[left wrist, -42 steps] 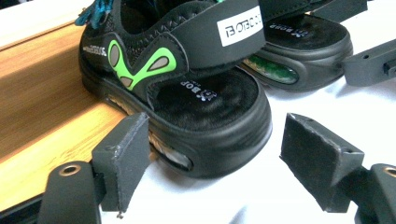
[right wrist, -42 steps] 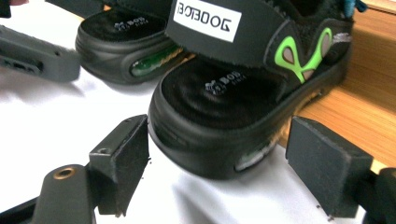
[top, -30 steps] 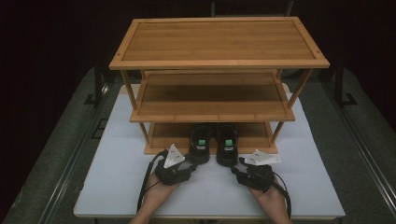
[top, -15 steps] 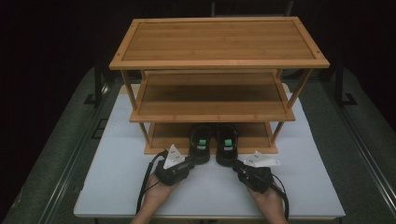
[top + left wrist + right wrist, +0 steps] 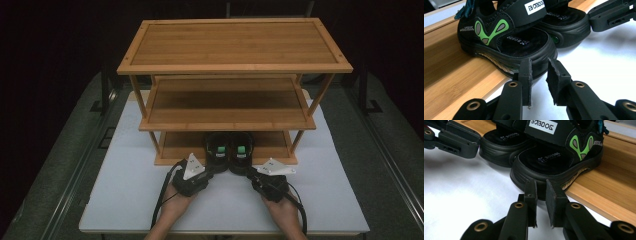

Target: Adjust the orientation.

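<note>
1. A pair of black sandals with green patches sits at the front edge of the bottom shelf of a wooden rack (image 5: 235, 67), toes hanging out over the white table (image 5: 115, 200).
2. The left sandal (image 5: 218, 150) and the right sandal (image 5: 242, 150) lie side by side, touching or nearly so.
3. The left gripper (image 5: 209, 170) rests on the table just in front of the left sandal. In the left gripper view, its jaws have just been closing and now stand narrow, with a slim gap between the pads (image 5: 527, 75). Nothing sits between them; the pad tips are at the toe rim of the left sandal (image 5: 506, 42), and I cannot tell whether they touch it.
4. The right gripper (image 5: 252, 172) mirrors it in front of the right sandal. Its jaws have likewise just been closing and are nearly together, empty, tips right at the toe of the right sandal (image 5: 554, 162).
5. Each gripper view shows the other gripper off beside the farther sandal.
</note>
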Demonstrator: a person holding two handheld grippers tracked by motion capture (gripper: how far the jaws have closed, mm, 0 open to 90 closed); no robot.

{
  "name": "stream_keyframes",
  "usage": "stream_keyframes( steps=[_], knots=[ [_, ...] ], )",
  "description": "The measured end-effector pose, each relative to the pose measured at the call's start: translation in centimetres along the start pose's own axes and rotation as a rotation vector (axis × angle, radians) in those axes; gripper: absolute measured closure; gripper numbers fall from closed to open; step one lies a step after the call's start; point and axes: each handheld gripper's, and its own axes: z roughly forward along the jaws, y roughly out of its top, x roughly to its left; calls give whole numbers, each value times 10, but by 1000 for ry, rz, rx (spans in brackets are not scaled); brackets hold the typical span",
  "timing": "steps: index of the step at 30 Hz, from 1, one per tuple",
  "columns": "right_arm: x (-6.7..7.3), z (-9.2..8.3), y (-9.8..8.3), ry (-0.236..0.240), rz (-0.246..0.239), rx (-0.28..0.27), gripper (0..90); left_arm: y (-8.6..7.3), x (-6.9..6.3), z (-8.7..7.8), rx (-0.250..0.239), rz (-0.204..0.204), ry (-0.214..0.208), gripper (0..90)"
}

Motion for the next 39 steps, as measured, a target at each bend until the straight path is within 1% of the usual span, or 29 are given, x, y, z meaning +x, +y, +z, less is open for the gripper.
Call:
stream_keyframes(
  steps=[1,4,5,6,7,9,11,13,16,21,22,28,30,36,39],
  knots=[
    [0,0,0,0,0,0,785,0,0,0,0,0,0,729],
    [0,4,2,-16,2,-7,786,1,0,3,0,7,30,730],
    [0,4,2,-16,2,-7,786,1,0,3,0,7,30,730],
    [0,6,2,-18,2,-11,787,0,-1,5,-6,19,59,735],
    [0,7,2,-25,4,-13,789,-1,-2,7,-12,24,71,744],
    [-1,9,1,-36,7,-20,797,-1,-1,8,-18,19,81,761],
    [-1,11,2,-50,5,-23,809,0,-1,10,-18,18,85,761],
    [-1,13,2,-56,1,-24,812,1,-1,11,-16,21,95,761],
    [-2,15,3,-66,5,-27,812,2,0,14,-18,15,108,761],
    [-2,19,5,-83,6,-29,812,3,2,17,-16,6,115,761],
    [-2,20,5,-87,3,-29,811,3,4,17,-16,-3,113,761],
    [-3,23,7,-100,8,-29,812,6,6,20,-12,-5,121,760],
    [-4,24,7,-100,10,-30,812,6,7,21,-14,-13,120,758],
    [-4,26,9,-97,15,-27,811,8,9,22,-11,-14,124,758],
    [-5,27,10,-94,20,-26,811,8,11,23,-11,-22,126,758]
  ],
)
